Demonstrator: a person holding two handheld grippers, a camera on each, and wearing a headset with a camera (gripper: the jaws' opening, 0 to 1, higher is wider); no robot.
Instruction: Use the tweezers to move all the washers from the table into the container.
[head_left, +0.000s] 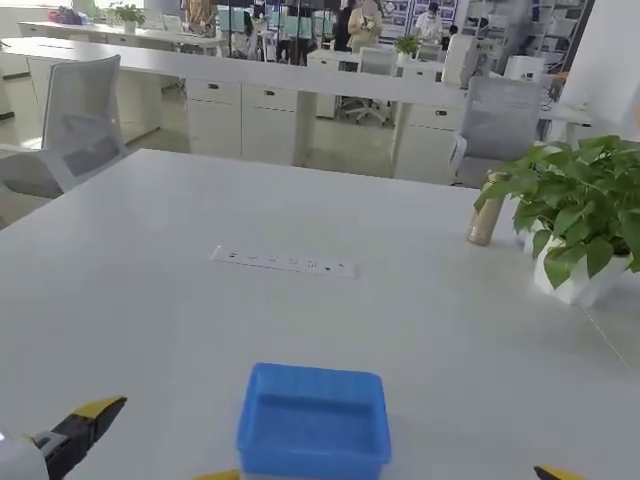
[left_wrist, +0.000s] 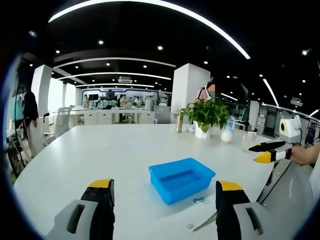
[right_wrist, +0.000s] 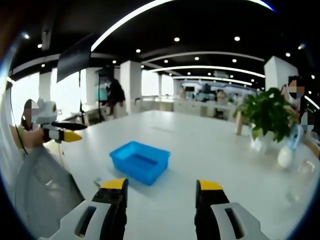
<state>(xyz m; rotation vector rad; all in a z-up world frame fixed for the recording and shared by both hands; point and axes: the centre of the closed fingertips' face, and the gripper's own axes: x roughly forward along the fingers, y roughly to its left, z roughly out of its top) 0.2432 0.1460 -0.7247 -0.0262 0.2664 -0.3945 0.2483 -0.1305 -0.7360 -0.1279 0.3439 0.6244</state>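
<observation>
The left gripper (left_wrist: 165, 184) is sitting nearest the lens in its own view, its yellow-tipped jaws spread wide and gripping nothing. Just beside its right-hand jaw the tweezers (left_wrist: 205, 223) are lying flat on the white table (left_wrist: 100, 155), showing as a thin silvery sliver. A small cluster of washers (left_wrist: 201, 200) is resting on the table just in front of the blue container (left_wrist: 170, 192), and one more is lying apart, close to the end of the tweezers. The container is standing open and looks empty, though its floor is too blurred to be sure.

The right gripper (right_wrist: 161, 184) is hovering over the table on the container's other side, its jaws likewise wide apart and empty.

Nothing is being held yet, so picking up the tweezers looks like the step in hand. They are probably light, stiff and springy, and being so flat against the smooth top they may skate away under a clumsy pinch. A hold across both legs around mid-length would likely let a squeeze close the tips. The washers look tiny, thin and hard, probably slick metal lying flat. Each is likely best nipped across its rim, one tip through the hole, with gentle pressure so it does not flick away.
</observation>
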